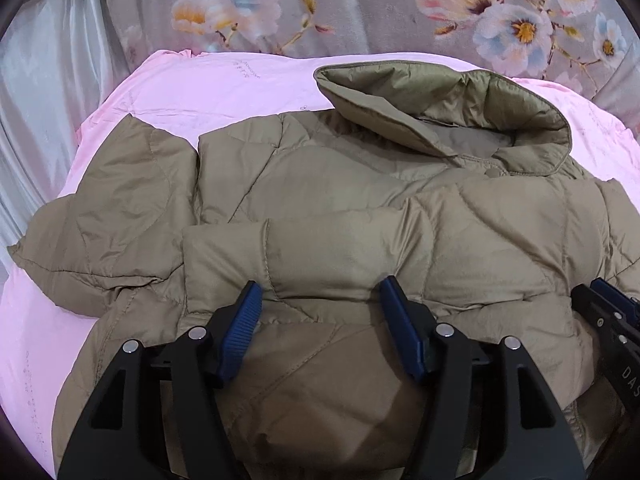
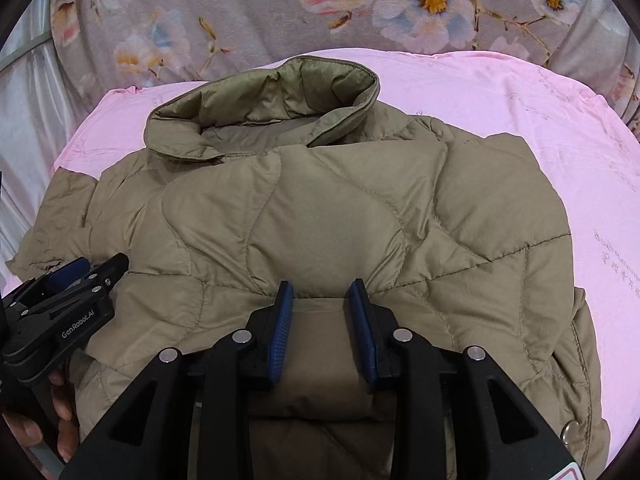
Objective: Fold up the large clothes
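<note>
A: What is lying across the centre of the frame?
B: A tan quilted jacket [image 2: 340, 216], collar toward the top, lying on a pink sheet [image 2: 520, 92].
A: Grippers?
B: The right gripper [image 2: 322, 292] is hovering open at lower centre; the left gripper [image 2: 76, 280] is showing at the left edge.

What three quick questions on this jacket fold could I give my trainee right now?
1. True or false: the left gripper is clamped shut on the jacket.
2. What does the jacket lie on? A) pink sheet B) bare wooden table C) black mat
3. Fill in: the collar lies at the jacket's ___ end, away from both grippers.

Key
1. False: its jaws stand open over the quilted fabric, as do those of the right gripper.
2. A, the pink sheet.
3. Far.
</note>
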### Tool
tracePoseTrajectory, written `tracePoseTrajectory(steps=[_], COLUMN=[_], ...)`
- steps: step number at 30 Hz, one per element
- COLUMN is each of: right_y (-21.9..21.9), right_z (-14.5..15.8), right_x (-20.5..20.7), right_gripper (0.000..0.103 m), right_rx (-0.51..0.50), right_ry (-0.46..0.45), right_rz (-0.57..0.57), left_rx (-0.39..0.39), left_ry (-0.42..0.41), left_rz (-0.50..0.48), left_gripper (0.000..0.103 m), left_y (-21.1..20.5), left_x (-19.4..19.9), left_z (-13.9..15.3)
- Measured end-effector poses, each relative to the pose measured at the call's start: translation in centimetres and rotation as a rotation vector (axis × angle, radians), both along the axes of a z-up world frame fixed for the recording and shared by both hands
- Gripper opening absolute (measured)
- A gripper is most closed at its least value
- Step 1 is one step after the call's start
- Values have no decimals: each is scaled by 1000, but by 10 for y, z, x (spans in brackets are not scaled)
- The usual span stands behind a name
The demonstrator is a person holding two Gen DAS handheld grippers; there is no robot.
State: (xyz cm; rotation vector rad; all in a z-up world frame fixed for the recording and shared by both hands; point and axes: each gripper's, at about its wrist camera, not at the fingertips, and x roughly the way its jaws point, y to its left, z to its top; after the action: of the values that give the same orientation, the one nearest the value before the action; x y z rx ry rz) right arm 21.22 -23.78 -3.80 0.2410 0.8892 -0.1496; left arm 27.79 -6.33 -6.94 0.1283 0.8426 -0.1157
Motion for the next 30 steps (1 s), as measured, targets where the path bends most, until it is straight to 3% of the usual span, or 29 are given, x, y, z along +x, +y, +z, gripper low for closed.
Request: tracePoseTrajectory(steps=[6,8,11,12,14,15,19,21,25,30], right_y=[-4,-6,-12,-12,-9,-7,7,14,21,24], right_z=[-2,-1,1,6,15,21,29,28,21,14], right_x=[2,2,-2,-9,-25,-37,-78,-94,-109,-108], right_gripper=[30,31,32,36,45,49,57,61,66,67], right_rx=[10,24,62,51,44,45,29,6,-4,-21], right_ry=[-4,-9,-28,-30,-48,-62,-78,-77,-64,-44], right_rz=[-1,0,-5,-22,-27,-26,-7,-2,7,-4], left_rx=[11,-43,-212,-274,-335,-356,-337,-340,-460,-666], left_ry=[-4,-7,22,32,9,-13,-61,-43,52,124], left_rz=[8,10,25,51,103,139,370,475,706,770], left_gripper=[61,62,62,64,82,86,89,89,88,78], left_y=[-2,6,41,64,104,128,246,298,406,457], left_x=[0,0,-6,-10,-15,-17,-3,10,39,58], left_z=[-2,0,12,23,42,51,73,70,40,3])
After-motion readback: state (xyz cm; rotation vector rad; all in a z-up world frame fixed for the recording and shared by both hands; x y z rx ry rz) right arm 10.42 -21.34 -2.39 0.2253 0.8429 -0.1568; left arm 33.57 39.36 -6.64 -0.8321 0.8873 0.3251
